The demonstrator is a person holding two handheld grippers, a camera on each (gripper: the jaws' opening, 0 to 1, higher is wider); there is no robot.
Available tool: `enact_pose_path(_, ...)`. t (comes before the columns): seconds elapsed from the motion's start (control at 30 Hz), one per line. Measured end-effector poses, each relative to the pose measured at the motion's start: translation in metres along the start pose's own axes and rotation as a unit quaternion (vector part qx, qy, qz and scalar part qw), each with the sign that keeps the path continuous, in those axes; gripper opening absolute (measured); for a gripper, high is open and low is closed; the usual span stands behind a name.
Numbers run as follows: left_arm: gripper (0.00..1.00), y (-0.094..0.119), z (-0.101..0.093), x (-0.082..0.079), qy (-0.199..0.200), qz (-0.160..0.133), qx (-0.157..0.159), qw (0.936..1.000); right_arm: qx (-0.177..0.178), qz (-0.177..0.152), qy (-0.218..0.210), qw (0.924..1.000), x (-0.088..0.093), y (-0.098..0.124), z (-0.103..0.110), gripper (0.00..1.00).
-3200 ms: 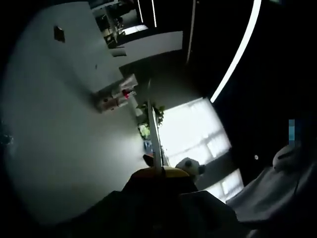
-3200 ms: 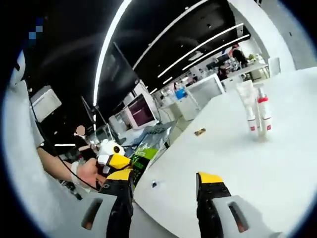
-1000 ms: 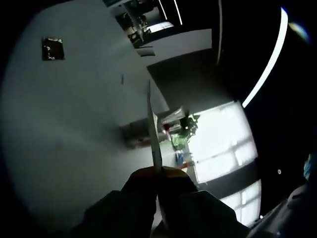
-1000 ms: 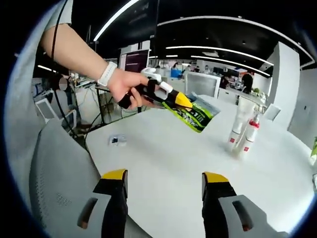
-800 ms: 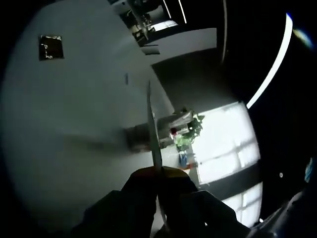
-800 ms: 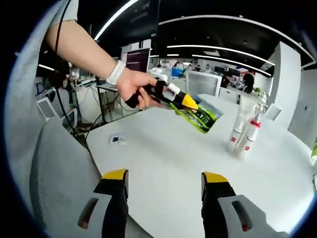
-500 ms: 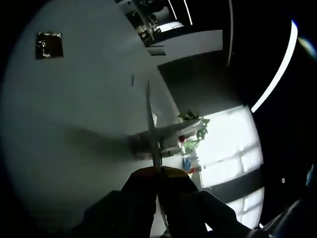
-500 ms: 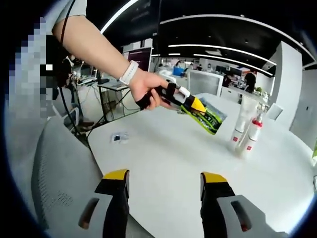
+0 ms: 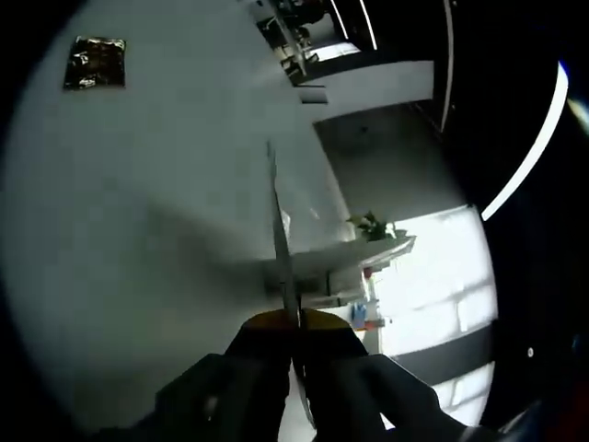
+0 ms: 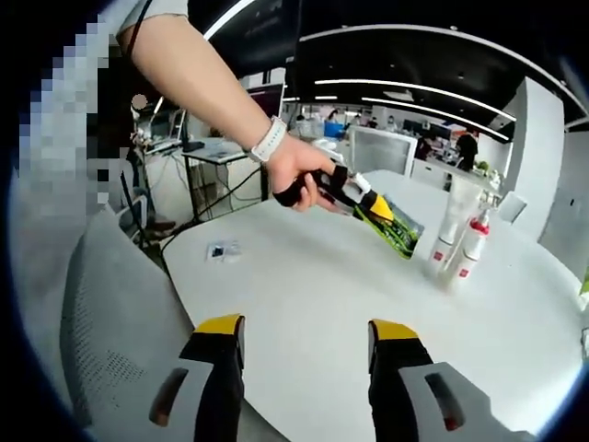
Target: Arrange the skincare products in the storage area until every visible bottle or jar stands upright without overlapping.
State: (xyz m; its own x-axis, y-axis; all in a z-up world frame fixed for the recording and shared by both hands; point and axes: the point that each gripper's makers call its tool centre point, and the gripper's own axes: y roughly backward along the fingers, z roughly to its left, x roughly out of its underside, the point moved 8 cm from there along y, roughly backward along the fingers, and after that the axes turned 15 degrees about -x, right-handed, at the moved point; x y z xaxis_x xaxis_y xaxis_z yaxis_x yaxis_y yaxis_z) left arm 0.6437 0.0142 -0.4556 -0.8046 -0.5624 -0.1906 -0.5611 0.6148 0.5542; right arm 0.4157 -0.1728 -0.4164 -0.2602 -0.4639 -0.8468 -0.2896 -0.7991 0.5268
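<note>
In the right gripper view, a white tube (image 10: 448, 227) and a white bottle with a red cap (image 10: 470, 247) stand upright side by side on the white table (image 10: 322, 295). A hand holds my left gripper (image 10: 379, 210) just left of them, shut on a green pouch (image 10: 398, 234) that hangs close to the tube. My right gripper (image 10: 306, 333) stands open and empty over the table's near edge. In the left gripper view, my left gripper (image 9: 294, 319) pinches the pouch (image 9: 279, 230), seen edge-on as a thin strip. The tube (image 9: 354, 253) lies just beyond it.
A small dark packet (image 10: 221, 250) lies on the table at the near left, and appears as the packet (image 9: 97, 63) in the left gripper view. A grey mesh chair (image 10: 101, 322) stands by the table's near edge. Desks and screens fill the office behind.
The hand has carried my left gripper and the green pouch rightward across the table, up to the tube and bottle. My right gripper has barely moved and stays open.
</note>
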Motion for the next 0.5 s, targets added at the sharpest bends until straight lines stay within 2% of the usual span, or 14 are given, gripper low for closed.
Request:
enact_pose_path(0.2, 0.0, -0.012, 0.003, -0.002, -0.005, 0.01, -0.017, 0.9998, -0.004, 0.005, 0.001, 1.0, 0.002, -0.001, 0.001, 0.49)
enact_pose_path(0.37, 0.0, -0.023, 0.009, -0.002, -0.018, 0.031, -0.036, 0.9987, -0.008, 0.009, 0.0, 0.9999, 0.002, -0.002, 0.001, 0.48)
enact_pose_path(0.5, 0.0, -0.029, 0.01, -0.002, -0.017, 0.035, -0.039, 0.9985, -0.008, 0.012, -0.001, 0.9999, 0.003, -0.002, 0.001, 0.47)
